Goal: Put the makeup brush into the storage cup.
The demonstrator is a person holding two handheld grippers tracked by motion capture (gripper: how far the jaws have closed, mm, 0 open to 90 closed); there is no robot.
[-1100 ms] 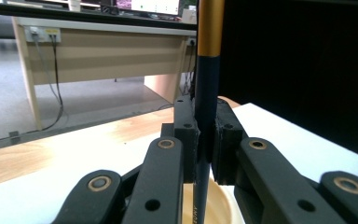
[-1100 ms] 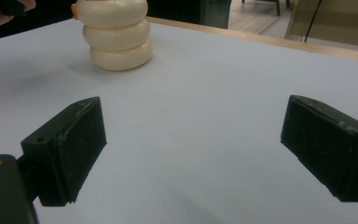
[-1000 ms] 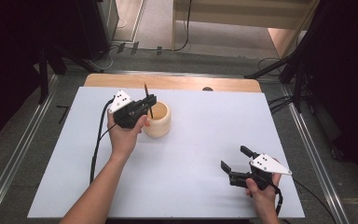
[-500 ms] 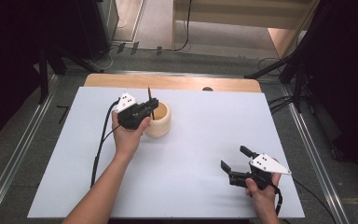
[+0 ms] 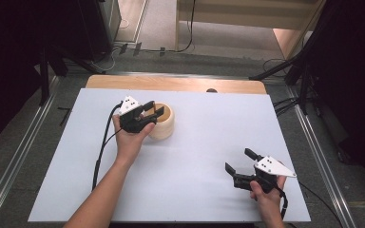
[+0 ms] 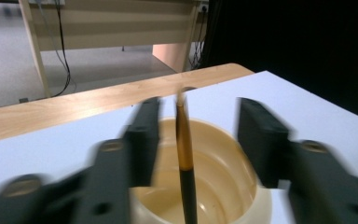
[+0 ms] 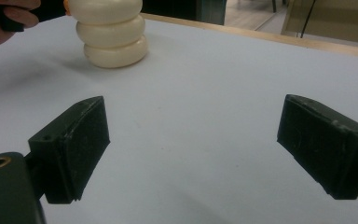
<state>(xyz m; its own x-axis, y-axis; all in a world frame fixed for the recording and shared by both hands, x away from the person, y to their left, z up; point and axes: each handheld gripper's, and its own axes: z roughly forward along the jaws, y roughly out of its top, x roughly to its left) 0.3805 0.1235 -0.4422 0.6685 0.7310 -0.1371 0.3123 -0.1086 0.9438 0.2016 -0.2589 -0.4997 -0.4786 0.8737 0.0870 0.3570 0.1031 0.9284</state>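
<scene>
Left tongs (image 5: 154, 111) just opened, stick (image 6: 185, 158) loose between jaws, upright in ribbed pot (image 5: 164, 124) | your right tongs (image 5: 240, 161) open, near-right, well apart.

Grey floor and dark surroundings around a white-topped table

The table (image 5: 209, 156) has a wooden far edge (image 5: 176, 84) and metal rails (image 5: 14, 161) along its sides; beyond it stands a pale wooden bench (image 5: 247, 19), with black cables (image 5: 161, 47) on the grey floor (image 5: 157, 23) and black curtains (image 5: 356, 71) either side
</scene>
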